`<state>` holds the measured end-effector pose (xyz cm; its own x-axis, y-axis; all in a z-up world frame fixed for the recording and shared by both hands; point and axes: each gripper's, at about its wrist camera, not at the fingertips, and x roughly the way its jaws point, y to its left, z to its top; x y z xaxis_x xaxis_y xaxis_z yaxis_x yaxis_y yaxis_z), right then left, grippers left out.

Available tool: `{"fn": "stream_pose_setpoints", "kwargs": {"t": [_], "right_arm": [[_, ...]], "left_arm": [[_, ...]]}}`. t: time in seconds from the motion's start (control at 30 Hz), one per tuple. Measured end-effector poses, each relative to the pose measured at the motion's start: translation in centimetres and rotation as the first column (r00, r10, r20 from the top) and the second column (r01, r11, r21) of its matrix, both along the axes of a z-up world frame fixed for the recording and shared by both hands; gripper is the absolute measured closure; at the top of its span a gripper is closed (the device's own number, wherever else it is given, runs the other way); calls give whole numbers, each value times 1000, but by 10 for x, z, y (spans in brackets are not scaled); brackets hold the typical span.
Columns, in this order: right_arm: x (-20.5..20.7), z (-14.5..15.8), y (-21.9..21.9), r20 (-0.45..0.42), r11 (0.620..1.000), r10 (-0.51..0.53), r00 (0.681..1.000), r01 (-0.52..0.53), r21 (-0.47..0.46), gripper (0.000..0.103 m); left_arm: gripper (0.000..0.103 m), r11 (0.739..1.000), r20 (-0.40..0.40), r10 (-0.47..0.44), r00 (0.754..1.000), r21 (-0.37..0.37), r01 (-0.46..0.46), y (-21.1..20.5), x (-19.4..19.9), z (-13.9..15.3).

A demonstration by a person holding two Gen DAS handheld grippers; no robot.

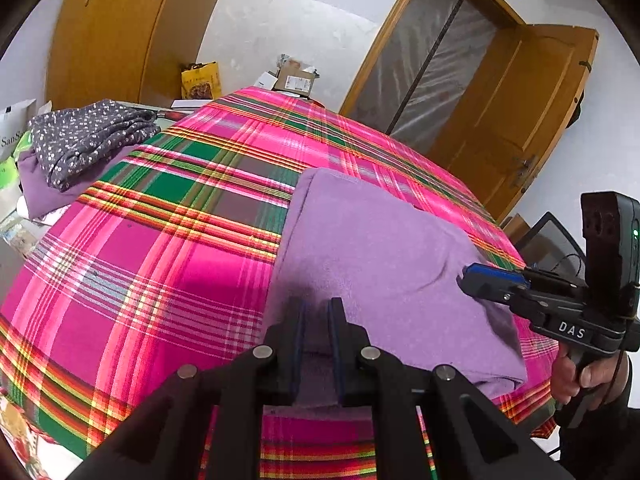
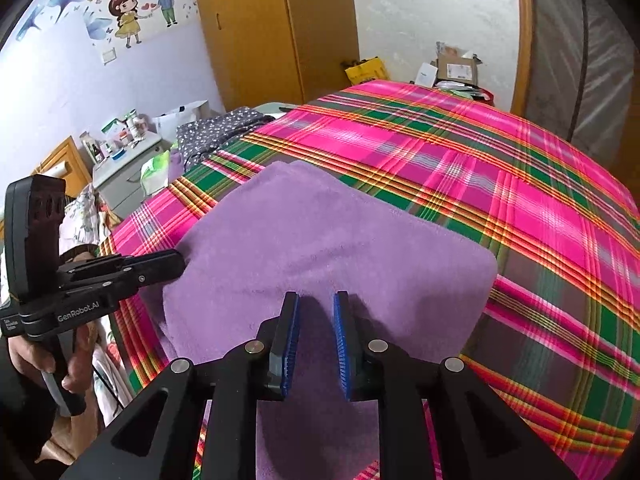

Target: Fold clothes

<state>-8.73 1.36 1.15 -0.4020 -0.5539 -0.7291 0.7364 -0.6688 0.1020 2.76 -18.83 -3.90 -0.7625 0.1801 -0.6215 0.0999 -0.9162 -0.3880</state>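
Note:
A folded purple fleece garment (image 1: 380, 248) (image 2: 320, 240) lies on the near part of a pink and green plaid bedspread (image 1: 160, 240) (image 2: 500, 168). In its own view my left gripper (image 1: 319, 306) is shut on the garment's near edge, with purple fabric filling the narrow gap between the pads. The right wrist view shows the left gripper (image 2: 178, 265) at the garment's left edge. My right gripper (image 2: 316, 304) hovers over the near middle of the garment, its blue pads apart and nothing pressed between them. From the left wrist view the right gripper (image 1: 466, 280) sits at the garment's right side.
A folded grey dotted garment (image 1: 88, 140) (image 2: 216, 128) rests on another purple one at the bed's far left. Cardboard boxes (image 1: 294, 78) stand beyond the far end. A wooden door (image 1: 520, 120) is on the right, a bedside cabinet (image 2: 124, 164) on the left.

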Motion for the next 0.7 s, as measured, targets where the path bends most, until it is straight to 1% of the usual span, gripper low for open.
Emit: {"fn": "stream_pose_setpoints", "kwargs": {"t": [0.07, 0.2, 0.3, 0.37, 0.43, 0.5, 0.57, 0.63, 0.7], "right_arm": [[2, 2, 2, -9, 1000, -1, 1000, 1, 1, 82], [7, 7, 6, -34, 1000, -16, 999, 17, 8, 74], [9, 10, 9, -52, 1000, -29, 998, 29, 7, 68], [9, 12, 12, -61, 999, -39, 997, 39, 9, 67], [10, 13, 15, -65, 999, -51, 997, 52, 10, 65], [9, 13, 20, -63, 998, -66, 996, 67, 9, 61], [9, 12, 23, -64, 997, -80, 995, 81, 14, 59], [9, 10, 27, -65, 995, -93, 993, 95, 18, 57], [8, 9, 31, -58, 995, -101, 993, 102, 17, 54]], "left_arm": [[91, 1000, -2, -2, 1000, -7, 2, 1, 0, 0], [91, 998, 2, -3, 1000, -61, 3, 7, 0, 3], [91, 994, 22, -1, 1000, -106, 3, 13, -2, 7], [90, 993, 38, 5, 999, -116, -1, 15, -4, 11], [84, 994, 35, 3, 999, -107, 0, 15, -4, 14], [83, 993, 27, -5, 1000, -114, 8, 17, -5, 18], [81, 991, 25, -12, 1000, -135, 15, 20, -7, 21], [70, 988, 27, -22, 999, -149, 26, 22, -10, 23], [65, 987, 28, -23, 999, -156, 27, 22, -12, 26]]}}
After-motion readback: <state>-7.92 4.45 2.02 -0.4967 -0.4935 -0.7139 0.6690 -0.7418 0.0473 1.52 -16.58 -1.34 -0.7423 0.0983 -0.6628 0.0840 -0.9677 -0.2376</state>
